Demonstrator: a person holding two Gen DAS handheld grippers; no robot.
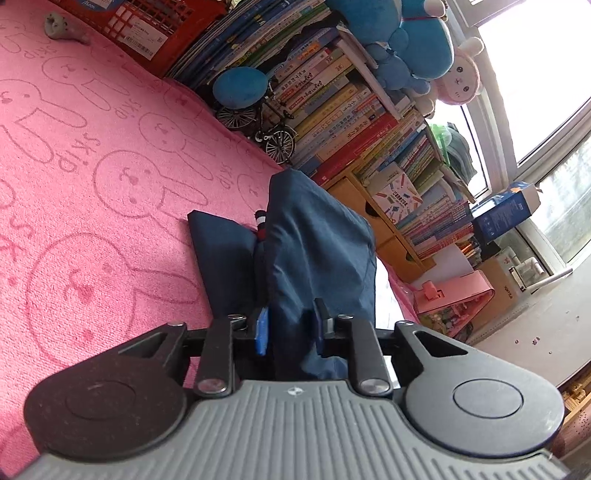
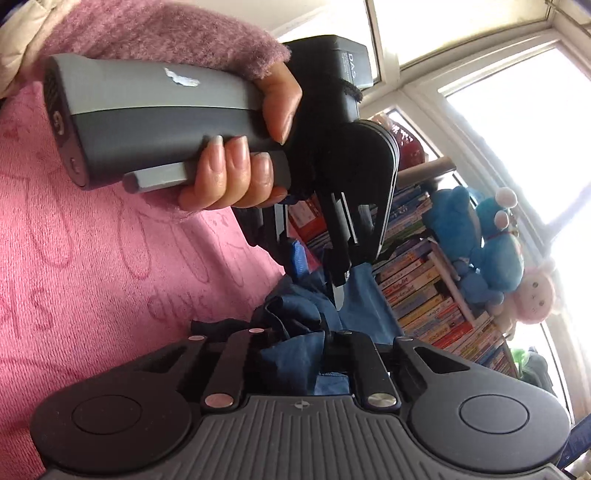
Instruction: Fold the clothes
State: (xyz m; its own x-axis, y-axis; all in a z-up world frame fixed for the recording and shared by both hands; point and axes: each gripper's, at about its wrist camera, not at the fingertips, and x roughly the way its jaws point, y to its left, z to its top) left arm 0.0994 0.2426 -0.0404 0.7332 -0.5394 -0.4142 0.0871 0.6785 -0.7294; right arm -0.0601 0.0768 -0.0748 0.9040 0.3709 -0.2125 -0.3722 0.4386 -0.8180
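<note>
A navy blue garment (image 1: 317,236) rises from the pink rabbit-print towel (image 1: 92,184), and a flat folded part of it (image 1: 221,254) rests on the towel. In the left wrist view, my left gripper (image 1: 291,326) is shut on a fold of this cloth between its blue pads (image 1: 262,328). From the right wrist view, a hand (image 2: 236,173) in a fuzzy pink sleeve holds the left gripper (image 2: 317,275) just above the bunched garment (image 2: 295,306). My right gripper (image 2: 297,345) is shut on a bunch of the same navy cloth, which hides its fingertips.
Stacked books (image 1: 343,107) line the towel's far edge, with a model bicycle (image 1: 266,125), a red crate (image 1: 147,26) and blue and pink plush toys (image 1: 417,40) by them. A pink box (image 1: 458,295) sits on the floor beside bright windows (image 1: 546,74).
</note>
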